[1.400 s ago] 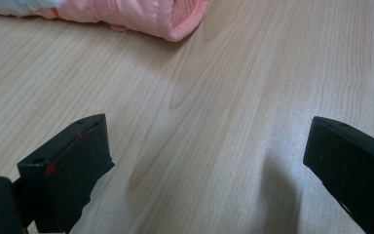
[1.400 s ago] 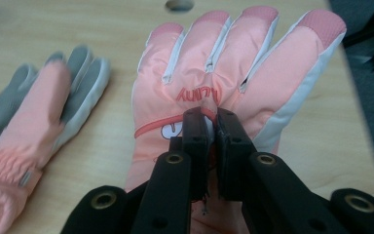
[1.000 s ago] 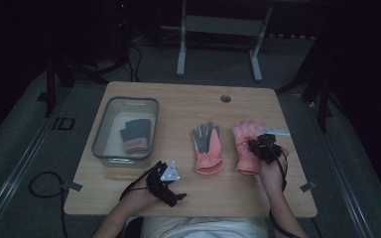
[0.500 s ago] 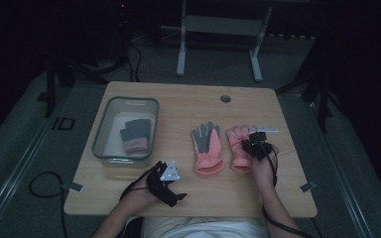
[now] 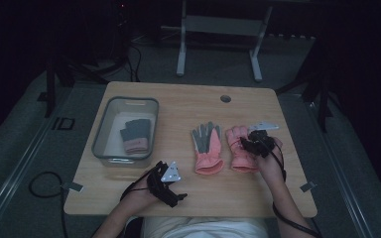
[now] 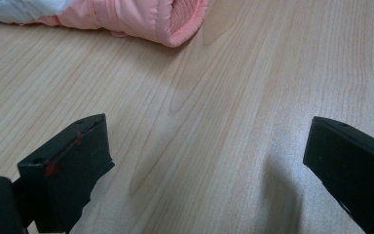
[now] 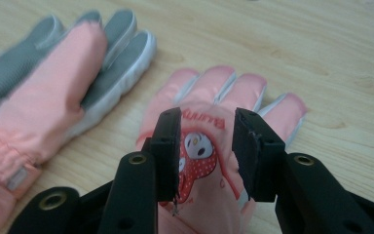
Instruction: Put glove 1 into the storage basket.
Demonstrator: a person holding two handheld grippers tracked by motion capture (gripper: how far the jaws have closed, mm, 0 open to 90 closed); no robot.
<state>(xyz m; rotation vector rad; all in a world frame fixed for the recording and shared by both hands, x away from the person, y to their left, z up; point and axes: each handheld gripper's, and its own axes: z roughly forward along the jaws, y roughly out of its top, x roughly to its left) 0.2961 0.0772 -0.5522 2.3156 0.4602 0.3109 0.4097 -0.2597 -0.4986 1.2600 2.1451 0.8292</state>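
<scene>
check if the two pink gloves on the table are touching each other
Apart. In the high view a strip of bare wood runs between the left glove and the right glove; the right gripper view shows that gap of table too.

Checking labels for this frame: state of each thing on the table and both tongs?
Right glove: flat, printed side up, between the just-opening right tongs.
Left glove: flat, grey palm up.
Bin: open, holds a folded glove pair.
Left tongs: open, nothing held.
</scene>
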